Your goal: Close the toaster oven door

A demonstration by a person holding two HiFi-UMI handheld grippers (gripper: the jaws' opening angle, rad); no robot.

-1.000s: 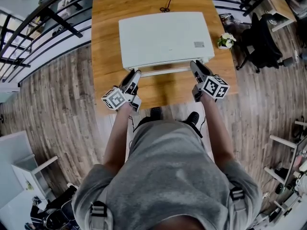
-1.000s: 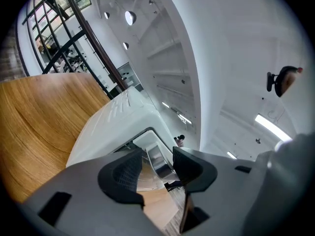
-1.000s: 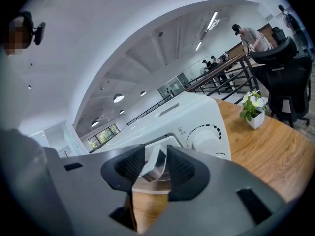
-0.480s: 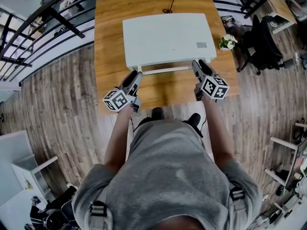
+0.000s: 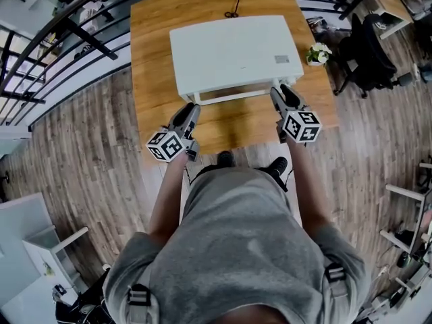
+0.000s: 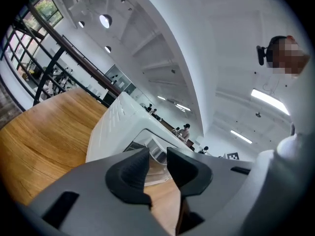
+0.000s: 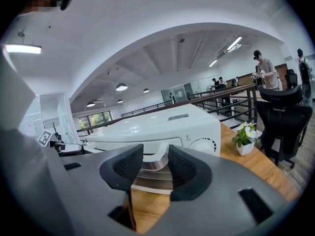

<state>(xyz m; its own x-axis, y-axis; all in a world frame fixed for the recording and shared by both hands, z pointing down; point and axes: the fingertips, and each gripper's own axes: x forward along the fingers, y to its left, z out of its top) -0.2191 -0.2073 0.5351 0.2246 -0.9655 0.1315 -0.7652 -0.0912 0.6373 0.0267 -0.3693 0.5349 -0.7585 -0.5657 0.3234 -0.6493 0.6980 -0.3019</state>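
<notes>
The white toaster oven [image 5: 233, 49] stands on the wooden table [image 5: 152, 59], and its door [image 5: 229, 97] hangs partly open toward me. My left gripper [image 5: 192, 111] sits just in front of the door's left end. Its jaws have just been closing, and a gap with nothing in it still shows between them. In the left gripper view the door [image 6: 158, 175] lies beyond the left gripper [image 6: 157, 157]. My right gripper [image 5: 281, 94] is at the door's right end. Its jaws have been opening and are empty. In the right gripper view the door [image 7: 147, 181] shows past the right gripper [image 7: 155, 161].
A small potted plant [image 5: 316, 55] stands on the table right of the oven. A black cable [image 5: 233, 2] lies behind it. A black office chair [image 5: 371, 52] is off the table's right side, and a dark railing [image 5: 61, 25] runs to the left.
Both grippers have rolled a little about their own axes and stayed in place in front of the door. The door looks the same.
</notes>
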